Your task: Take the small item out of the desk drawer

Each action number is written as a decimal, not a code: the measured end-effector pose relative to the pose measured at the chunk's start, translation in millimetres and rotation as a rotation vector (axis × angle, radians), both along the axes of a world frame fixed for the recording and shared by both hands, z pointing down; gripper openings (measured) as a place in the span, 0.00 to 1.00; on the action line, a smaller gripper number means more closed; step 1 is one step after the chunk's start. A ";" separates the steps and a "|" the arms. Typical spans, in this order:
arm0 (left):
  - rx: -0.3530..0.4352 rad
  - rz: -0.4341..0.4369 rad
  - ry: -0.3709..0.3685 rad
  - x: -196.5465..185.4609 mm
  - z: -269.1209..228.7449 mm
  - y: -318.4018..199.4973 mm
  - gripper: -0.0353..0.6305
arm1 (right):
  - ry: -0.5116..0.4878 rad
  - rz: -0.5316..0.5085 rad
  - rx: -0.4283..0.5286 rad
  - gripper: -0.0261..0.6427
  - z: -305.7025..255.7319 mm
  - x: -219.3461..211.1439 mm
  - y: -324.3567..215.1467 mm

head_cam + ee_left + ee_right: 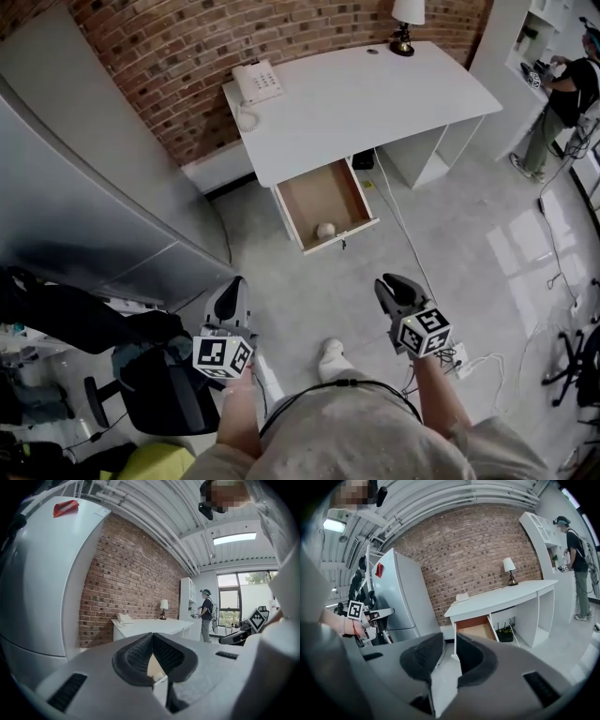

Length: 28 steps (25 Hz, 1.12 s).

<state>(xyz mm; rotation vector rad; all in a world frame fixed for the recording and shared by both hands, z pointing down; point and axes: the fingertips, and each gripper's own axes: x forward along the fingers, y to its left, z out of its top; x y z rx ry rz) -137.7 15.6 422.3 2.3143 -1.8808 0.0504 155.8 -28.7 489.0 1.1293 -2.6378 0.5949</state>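
A white desk (pixel 375 94) stands against the brick wall with its drawer (pixel 352 192) pulled out toward me. A small pale round item (pixel 325 230) lies near the drawer's front edge. Both grippers hang over the floor well short of the drawer and point toward it. My left gripper (pixel 232 292) is shut, its tips meeting with nothing held (pixel 153 637). My right gripper (pixel 392 287) is open, a narrow empty gap between its jaws (pixel 449 639). The right gripper view shows the open drawer (pixel 476 626) ahead; the item is hidden there.
A telephone (pixel 257 82) and a lamp (pixel 405 23) sit on the desk. A tall grey cabinet (pixel 84 187) stands at the left, with a dark chair (pixel 159 384) beside me. Cables (pixel 403 225) run over the floor. A person (pixel 562 94) stands at shelves, far right.
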 end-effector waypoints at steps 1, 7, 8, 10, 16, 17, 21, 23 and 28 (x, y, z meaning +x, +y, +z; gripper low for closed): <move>-0.006 0.006 -0.012 3.4 1.9 -5.8 0.06 | -0.003 -0.012 -0.008 0.18 2.7 -3.6 -6.0; -0.045 0.039 -0.045 15.1 14.6 -34.7 0.06 | -0.008 -0.084 -0.049 0.18 15.9 -31.5 -28.1; -0.047 0.040 -0.040 15.3 15.8 -38.3 0.06 | -0.009 -0.091 -0.055 0.19 17.8 -35.1 -31.2; -0.050 0.053 -0.043 16.9 18.9 -44.0 0.06 | -0.007 -0.101 -0.063 0.19 22.0 -40.8 -37.2; -0.065 0.062 -0.038 13.9 28.2 -54.6 0.06 | -0.007 -0.107 -0.098 0.19 36.3 -52.4 -52.8; -0.073 0.065 -0.039 12.9 31.0 -58.3 0.06 | -0.008 -0.106 -0.105 0.19 37.8 -55.3 -56.3; -0.085 0.088 -0.022 12.0 46.1 -84.5 0.06 | 0.005 -0.108 -0.131 0.20 48.3 -66.0 -74.6; -0.084 0.106 -0.011 11.8 51.9 -103.8 0.06 | 0.017 -0.100 -0.139 0.20 53.9 -69.9 -87.7; -0.094 0.128 0.007 3.9 63.6 -149.1 0.06 | 0.033 -0.068 -0.169 0.19 69.8 -80.1 -120.3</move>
